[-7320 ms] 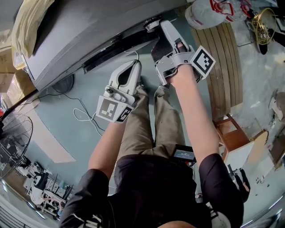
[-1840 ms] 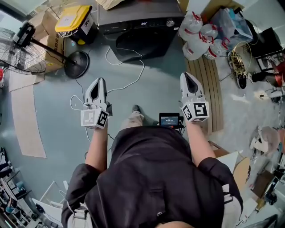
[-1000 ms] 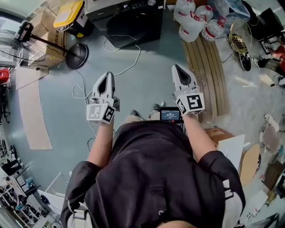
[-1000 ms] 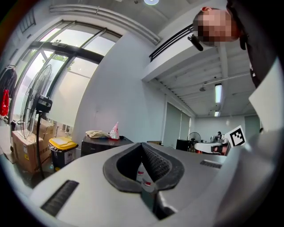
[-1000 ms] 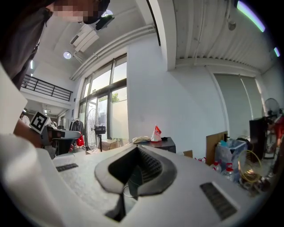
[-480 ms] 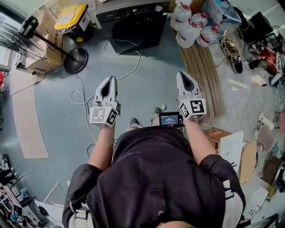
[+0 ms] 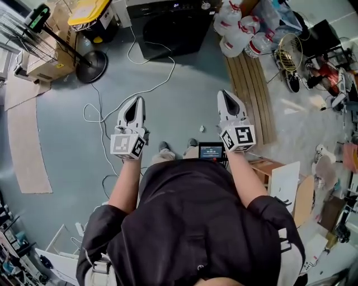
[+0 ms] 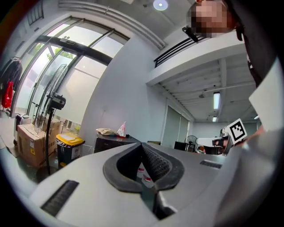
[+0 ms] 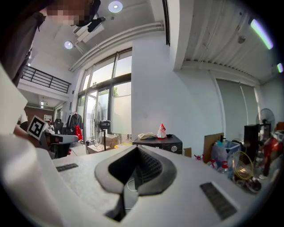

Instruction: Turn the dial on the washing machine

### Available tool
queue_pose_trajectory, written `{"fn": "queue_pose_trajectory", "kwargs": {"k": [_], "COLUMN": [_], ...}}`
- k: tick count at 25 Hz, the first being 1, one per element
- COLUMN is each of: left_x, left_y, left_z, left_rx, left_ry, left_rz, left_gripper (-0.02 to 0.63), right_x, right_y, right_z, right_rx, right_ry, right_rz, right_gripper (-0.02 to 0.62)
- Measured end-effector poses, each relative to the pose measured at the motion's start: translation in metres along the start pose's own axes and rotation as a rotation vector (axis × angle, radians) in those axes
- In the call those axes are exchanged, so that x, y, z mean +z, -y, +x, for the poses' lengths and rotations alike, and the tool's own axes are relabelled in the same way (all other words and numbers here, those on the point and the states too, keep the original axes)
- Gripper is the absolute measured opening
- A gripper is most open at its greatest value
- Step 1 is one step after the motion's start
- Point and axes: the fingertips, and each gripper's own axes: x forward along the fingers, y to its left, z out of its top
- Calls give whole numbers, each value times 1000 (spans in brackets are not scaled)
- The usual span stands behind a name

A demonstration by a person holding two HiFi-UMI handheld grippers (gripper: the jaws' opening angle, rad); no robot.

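Both are closed and empty: the left hand-held gripper [image 7: 136, 104] and the right hand-held gripper [image 7: 226, 96] point level, side by side. Seconds ago the right one was up against the washing machine [image 7: 170, 25]; now both are well back from it. Its dial [image 7: 206, 5], at the right end of the left-to-right panel, faces them across the floor [image 7: 190, 100].

The washing machine [image 7: 170, 25] is black with a silver dial [image 7: 206, 5], the floor [image 7: 179, 106] is dull blue-grey crossed by a white cable [image 7: 150, 85], the bin lid [image 7: 88, 10] is yellow, and the left gripper [image 7: 136, 101] and right gripper [image 7: 225, 95] are pale grey with black-and-white square marker patterns.
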Motion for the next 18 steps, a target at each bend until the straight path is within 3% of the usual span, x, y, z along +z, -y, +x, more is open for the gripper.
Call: {"fn": "queue_pose_trajectory", "kwargs": {"k": [5, 18], "left_x": [6, 4], "left_y": [19, 69], "left_z": [4, 39], "left_rx": [33, -40], "left_ry": [5, -3], "left_rz": [-6, 11], "left_gripper": [-6, -6], "right_x": [-3, -2], "right_y": [7, 49], "right_z": [0, -15], "right_rx": [52, 36], "right_ry": [-7, 25], "right_rz": [26, 5], "right_gripper": [2, 2]}}
